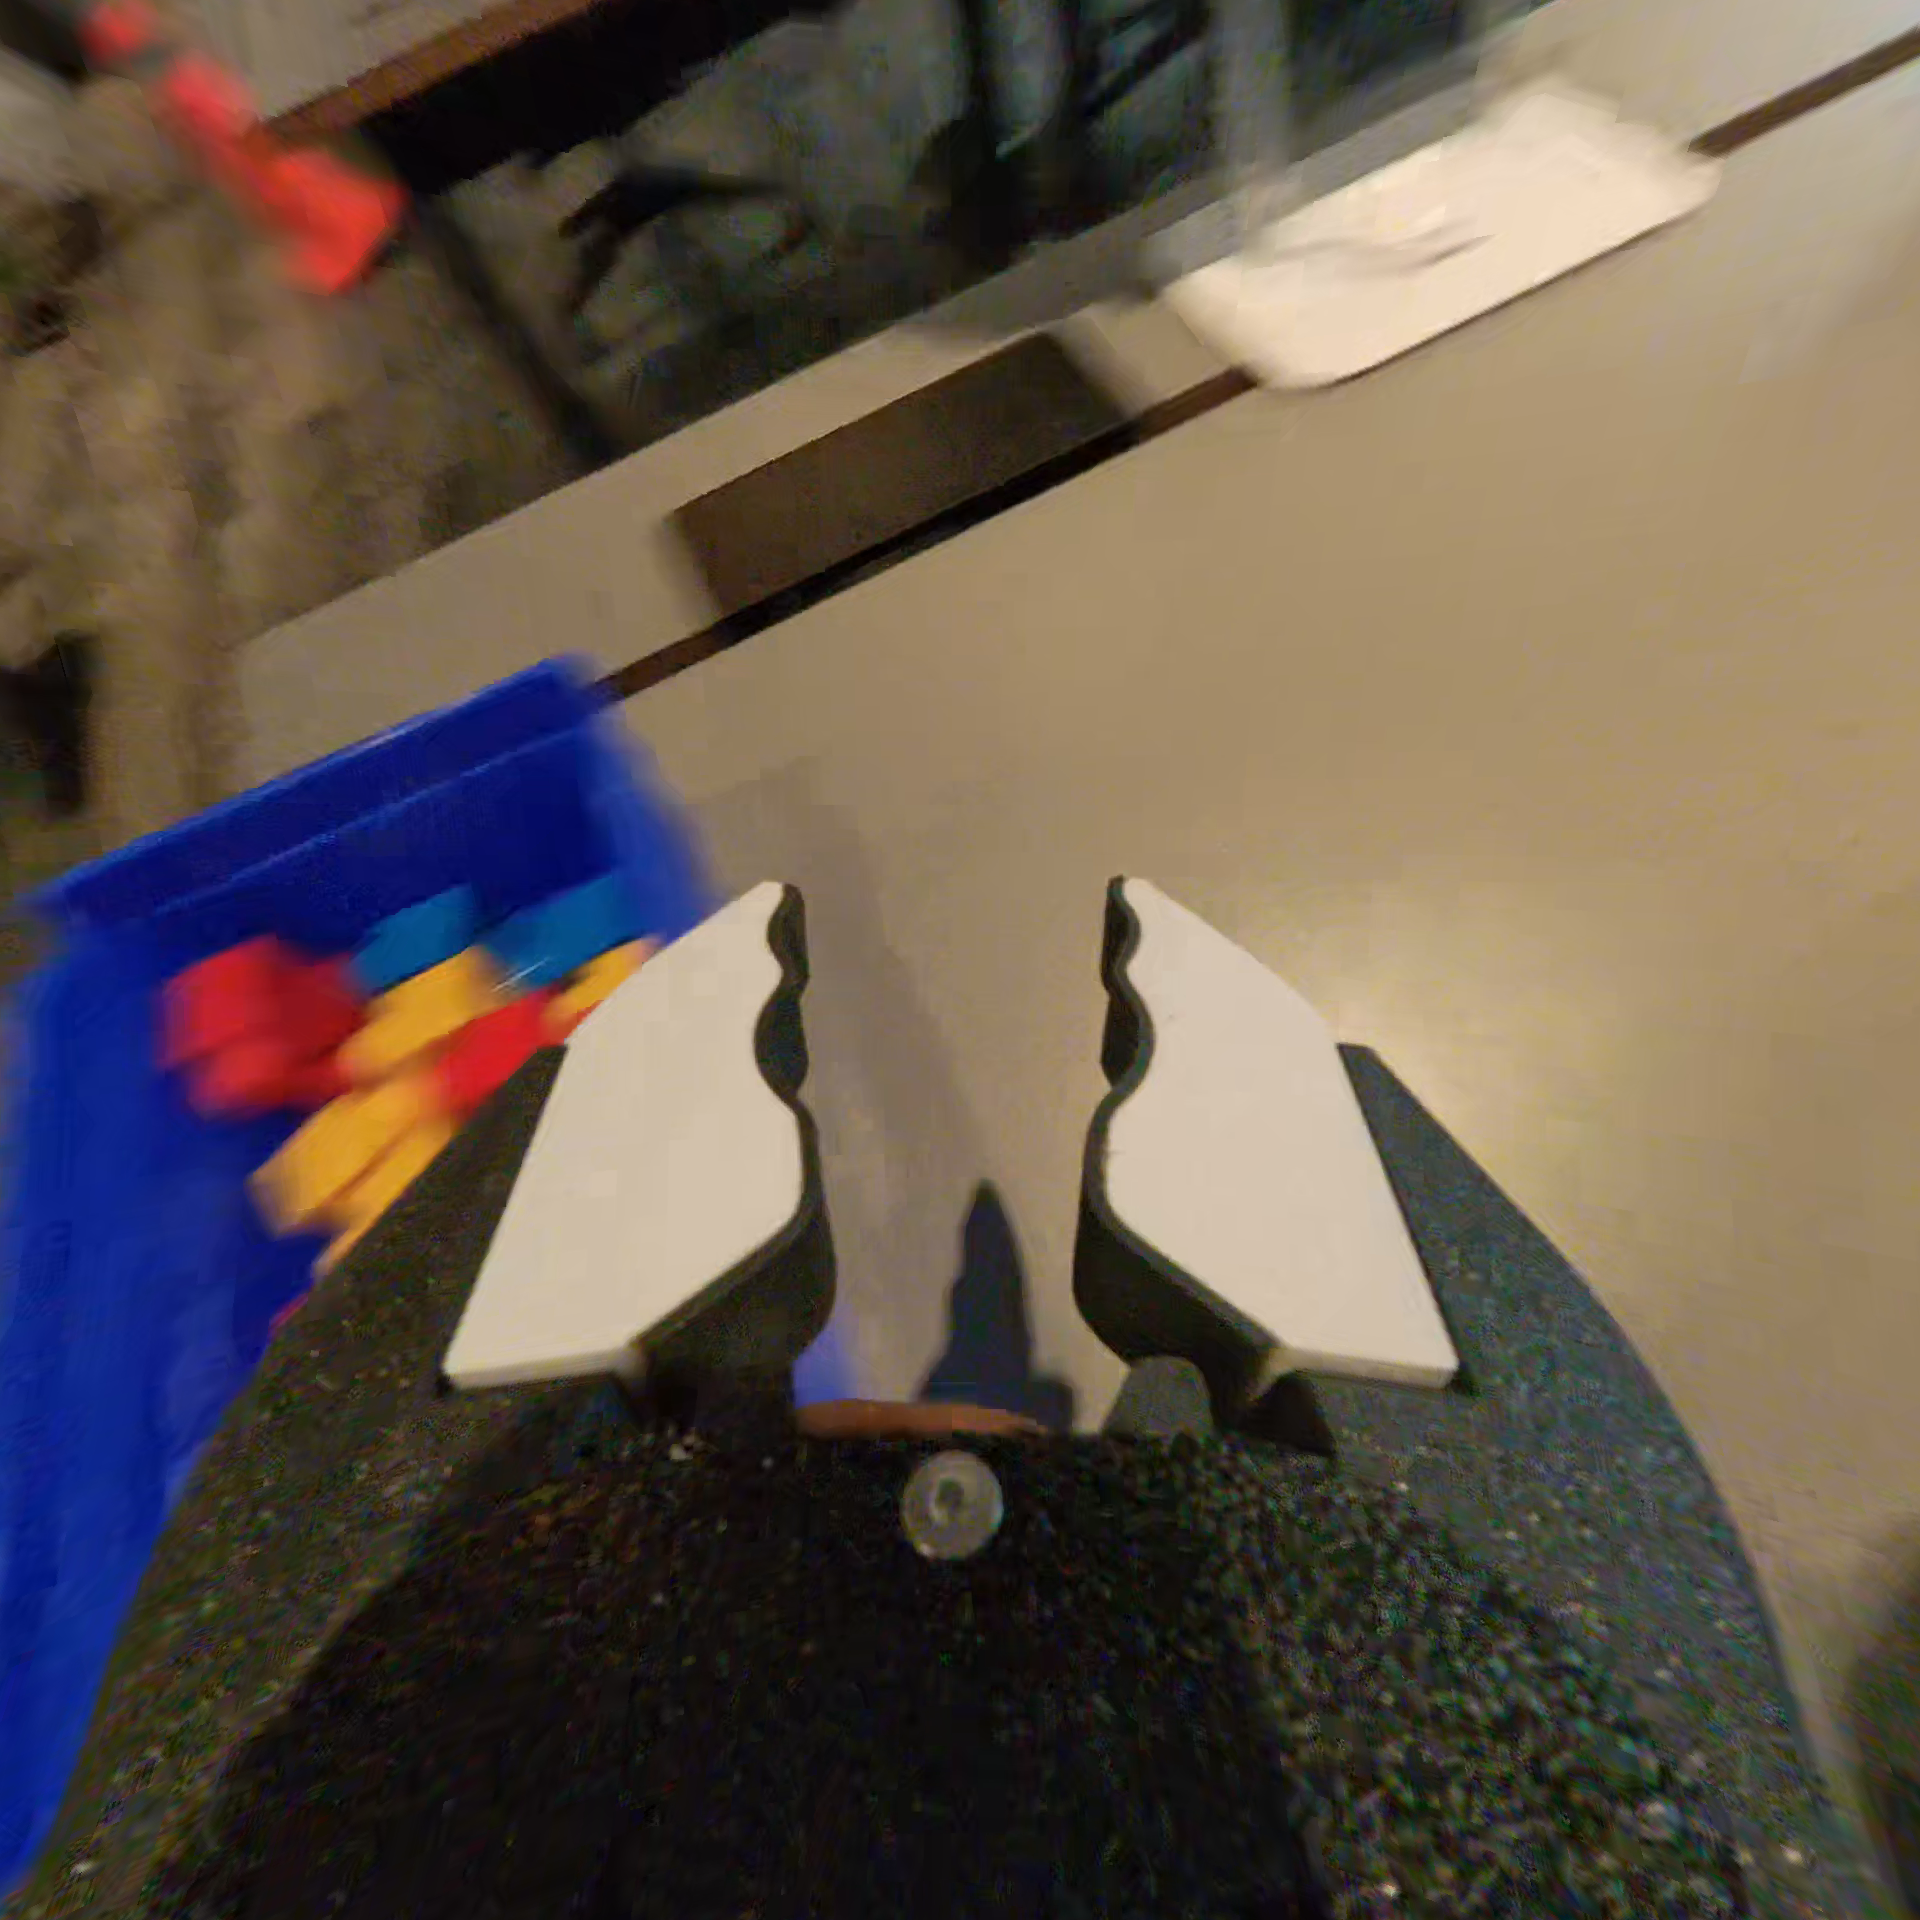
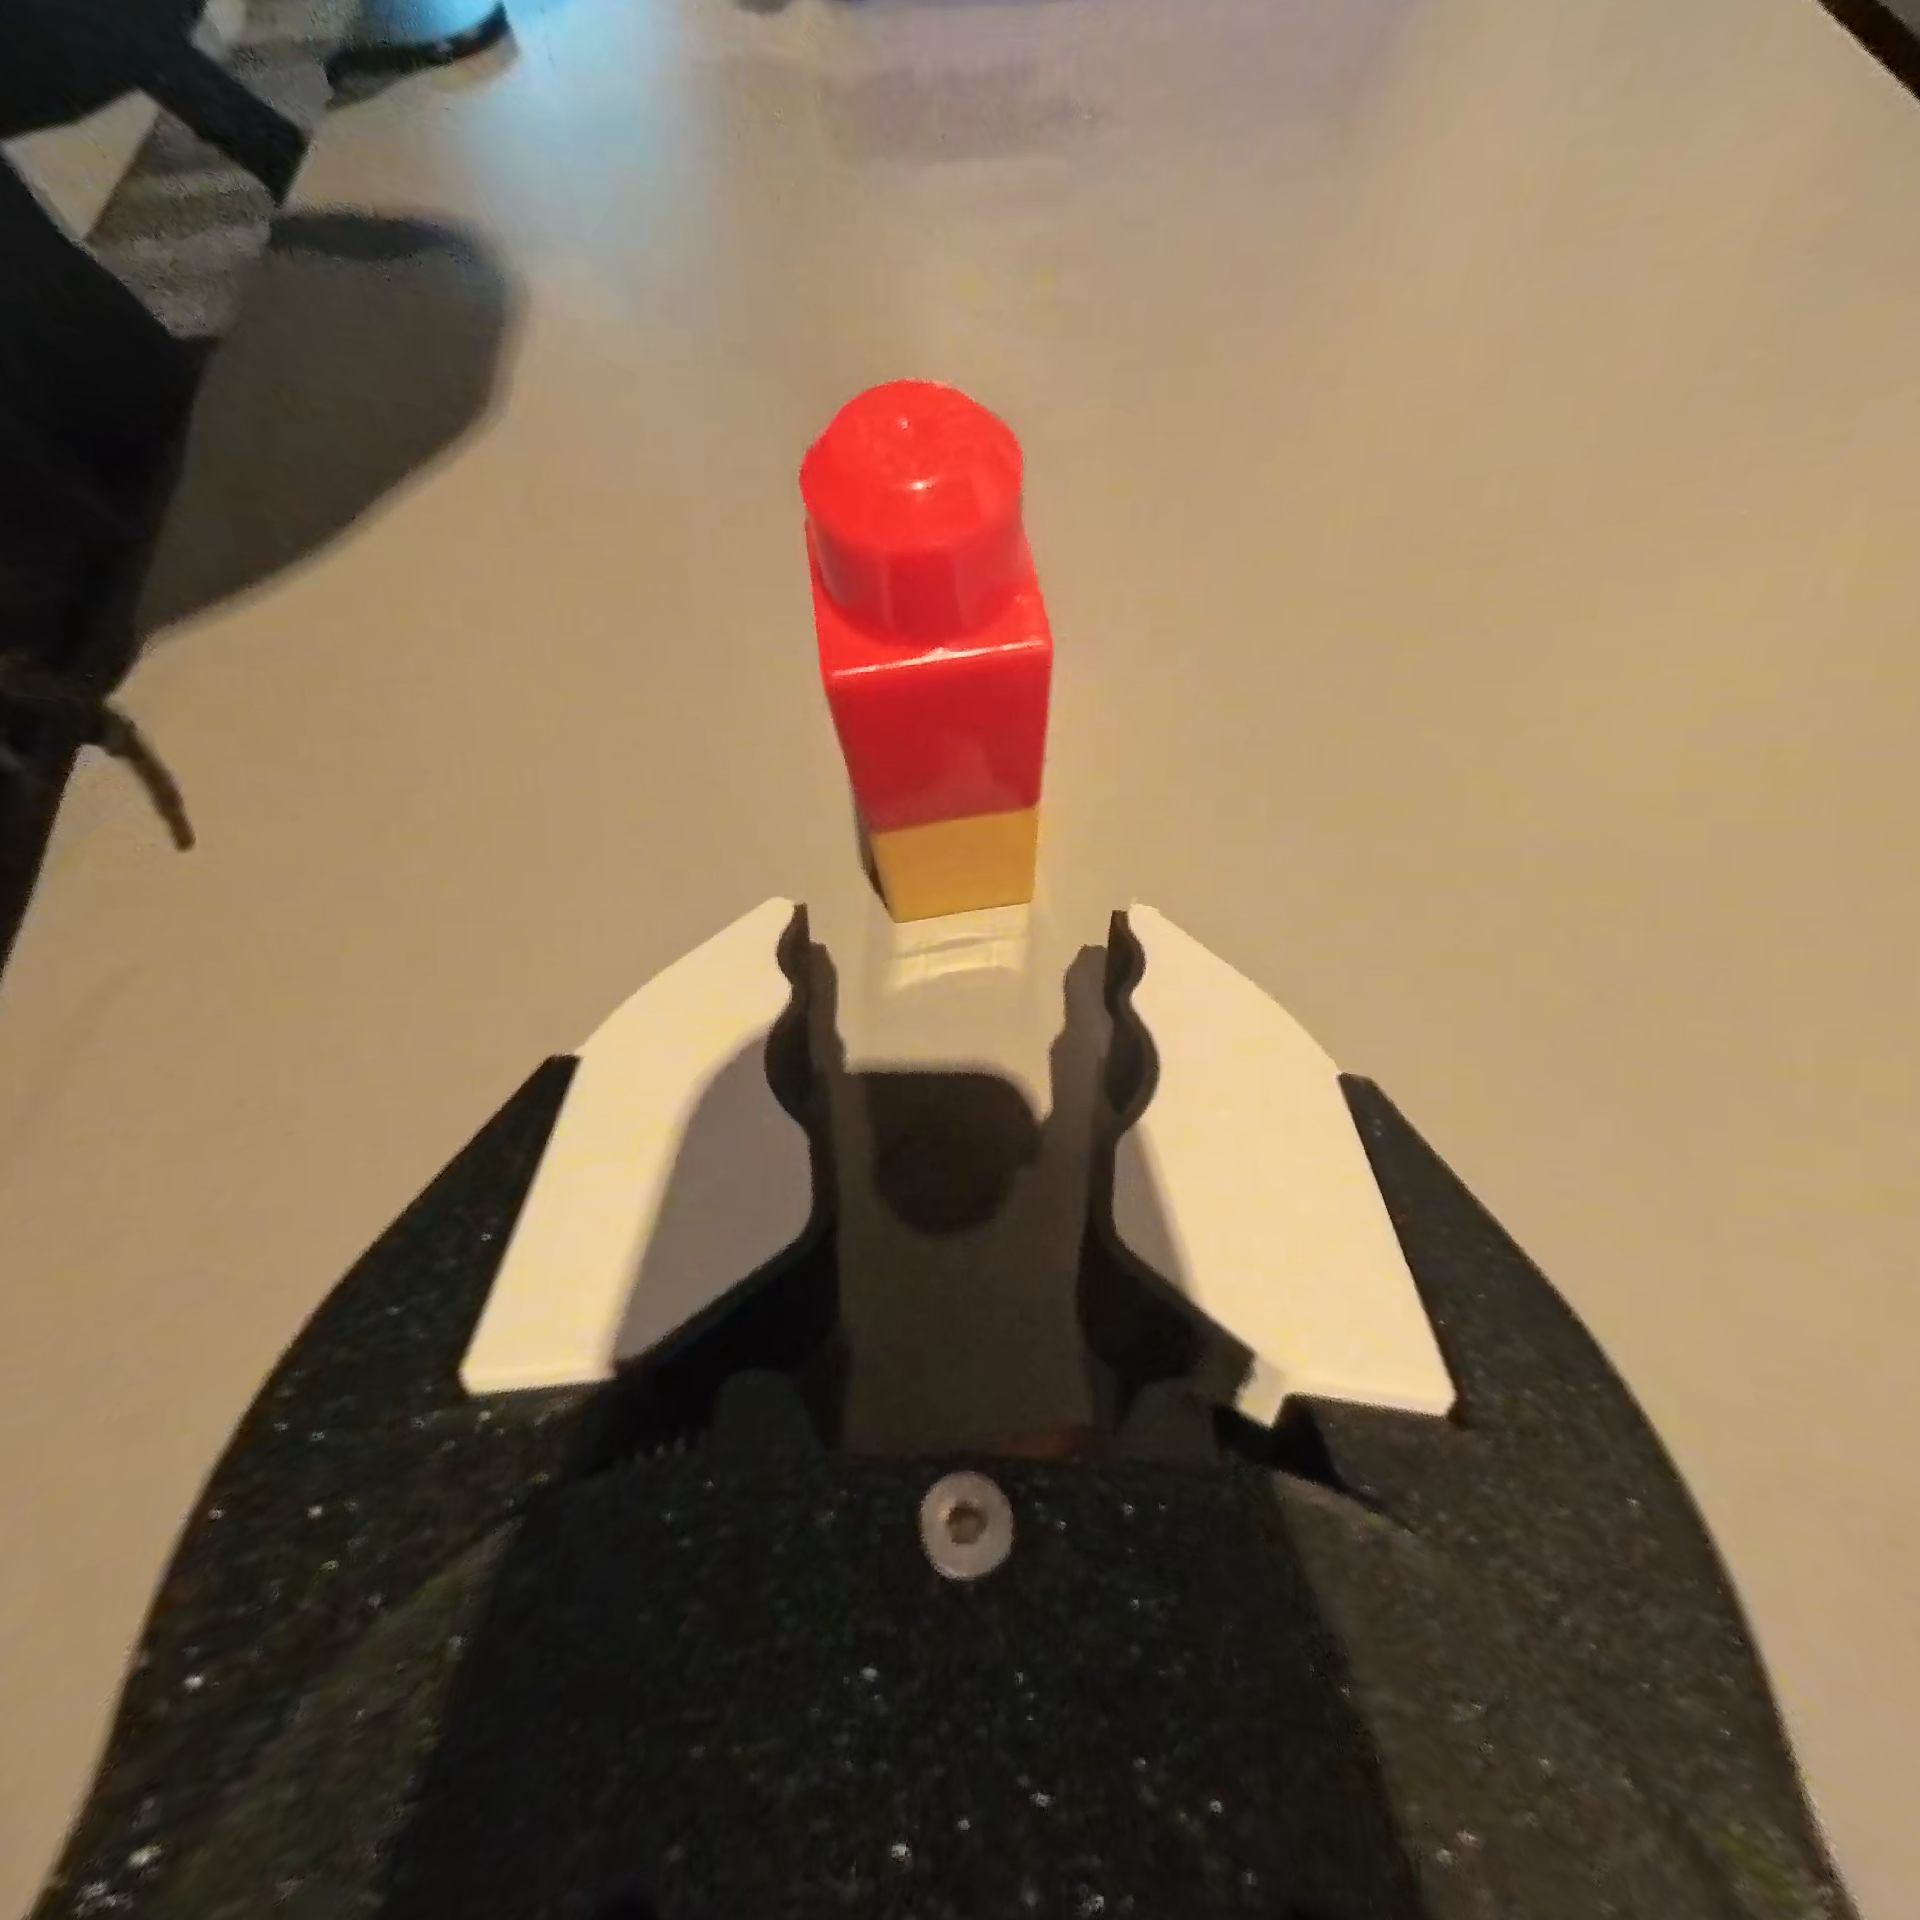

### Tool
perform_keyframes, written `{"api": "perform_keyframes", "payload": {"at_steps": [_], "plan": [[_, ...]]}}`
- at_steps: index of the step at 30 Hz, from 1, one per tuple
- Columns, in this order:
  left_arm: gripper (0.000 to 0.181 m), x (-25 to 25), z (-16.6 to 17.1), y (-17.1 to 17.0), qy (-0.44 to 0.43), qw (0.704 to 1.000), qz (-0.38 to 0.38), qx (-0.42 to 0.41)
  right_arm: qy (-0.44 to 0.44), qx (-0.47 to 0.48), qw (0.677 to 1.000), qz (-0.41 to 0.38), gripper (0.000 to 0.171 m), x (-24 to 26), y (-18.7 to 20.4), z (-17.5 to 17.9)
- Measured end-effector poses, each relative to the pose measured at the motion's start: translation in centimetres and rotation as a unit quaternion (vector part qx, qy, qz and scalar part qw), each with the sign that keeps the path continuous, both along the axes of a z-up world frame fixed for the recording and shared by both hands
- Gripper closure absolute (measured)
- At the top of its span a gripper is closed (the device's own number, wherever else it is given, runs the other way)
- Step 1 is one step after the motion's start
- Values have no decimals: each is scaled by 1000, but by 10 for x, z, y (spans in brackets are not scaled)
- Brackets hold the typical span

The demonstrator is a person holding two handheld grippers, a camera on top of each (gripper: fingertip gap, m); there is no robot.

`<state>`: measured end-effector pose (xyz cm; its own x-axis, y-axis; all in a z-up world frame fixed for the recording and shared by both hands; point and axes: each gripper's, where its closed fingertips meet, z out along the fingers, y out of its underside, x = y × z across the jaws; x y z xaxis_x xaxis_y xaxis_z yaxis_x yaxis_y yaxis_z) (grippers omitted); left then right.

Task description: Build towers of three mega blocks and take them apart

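Both tongs released, right tongs (image 2: 956, 925) just short of the red-on-yellow tower (image 2: 935, 665), where an off-centre nudge could topple it.

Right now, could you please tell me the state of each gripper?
Left gripper: open, empty, beside the blue bin.
Right gripper: open, empty, just short of the red-on-yellow block stack.

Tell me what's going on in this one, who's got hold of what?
Nobody holds anything right now. The right tongs are open, empty, just short of a two-block stack on the table: a red block on a yellow block, standing upright. The left tongs are also open and empty, over bare table beside a blue bin of loose red, yellow and blue blocks. That view is blurred.
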<state>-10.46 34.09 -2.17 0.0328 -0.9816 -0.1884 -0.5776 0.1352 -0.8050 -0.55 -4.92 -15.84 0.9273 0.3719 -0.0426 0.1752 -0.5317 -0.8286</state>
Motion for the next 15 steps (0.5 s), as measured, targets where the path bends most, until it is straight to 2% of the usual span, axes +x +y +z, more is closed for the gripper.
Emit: {"api": "perform_keyframes", "payload": {"at_steps": [2, 3, 6, 8, 10, 15], "plan": [[128, -31, 7, 66, 37, 995, 75, 51, 6, -4, 1000, 1, 117, 0, 0, 0], [129, -41, 2, 91, 61, 993, 92, 50, 8, -7, 1000, 2, 117, 0, 0, -1], [123, -58, -42, 142, 165, 981, 102, -15, 8, -13, 1000, 6, 118, -1, 0, -2], [120, -56, -74, 165, 207, 972, 100, -50, 8, -12, 1000, 5, 119, -1, 0, -2], [117, -45, -96, 186, 221, 967, 113, -51, 10, -9, 1000, -2, 119, 1, 0, -1], [116, -7, -114, 182, 225, 970, 60, -72, 17, -7, 999, -28, 121, 6, -3, 0]]}}
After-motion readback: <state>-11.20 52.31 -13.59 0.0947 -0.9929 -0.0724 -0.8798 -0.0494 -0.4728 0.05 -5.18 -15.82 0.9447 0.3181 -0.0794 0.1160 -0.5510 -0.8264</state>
